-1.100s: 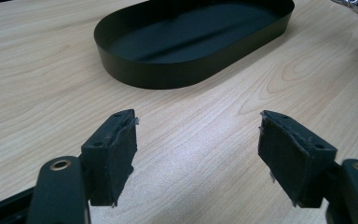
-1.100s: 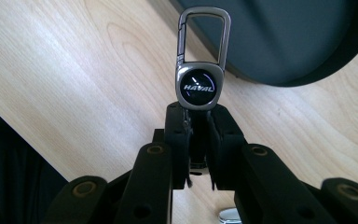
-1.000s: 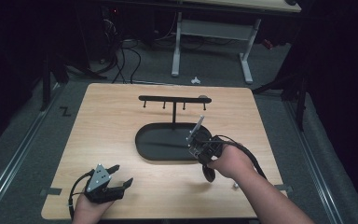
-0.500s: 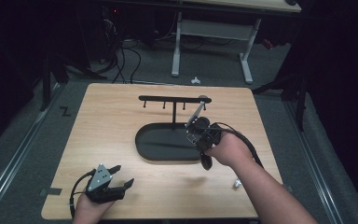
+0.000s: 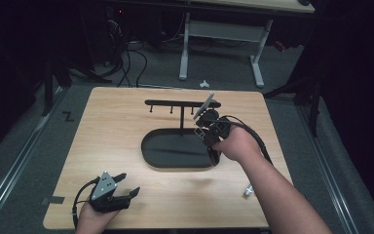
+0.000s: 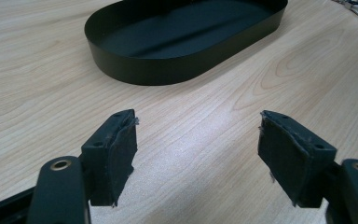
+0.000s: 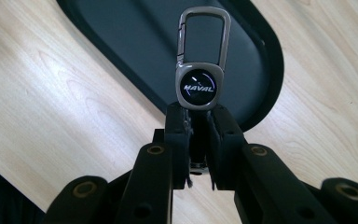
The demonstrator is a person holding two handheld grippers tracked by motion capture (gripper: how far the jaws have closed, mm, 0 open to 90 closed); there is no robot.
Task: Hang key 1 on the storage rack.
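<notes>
Right fingers (image 7: pixel 198 128) clamp a Haval carabiner keychain (image 7: pixel 199 70), lifted above the oval black tray (image 5: pixel 175 165) beside its hook rack (image 5: pixel 182 103), hanging not yet done; left fingers (image 6: pixel 196 154) wide open, empty.

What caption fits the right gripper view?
Right gripper shut on a metal HAVAL carabiner keychain, held above the black oval tray on the wooden table.

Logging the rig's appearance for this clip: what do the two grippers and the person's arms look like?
Both are black two-jaw tools. The left gripper carries a grey three-cornered plate and a thin black cable; its pads look worn and frayed. The right gripper also bears a grey plate and trails a thicker black cable. Both forearms are bare, without sleeves.
</notes>
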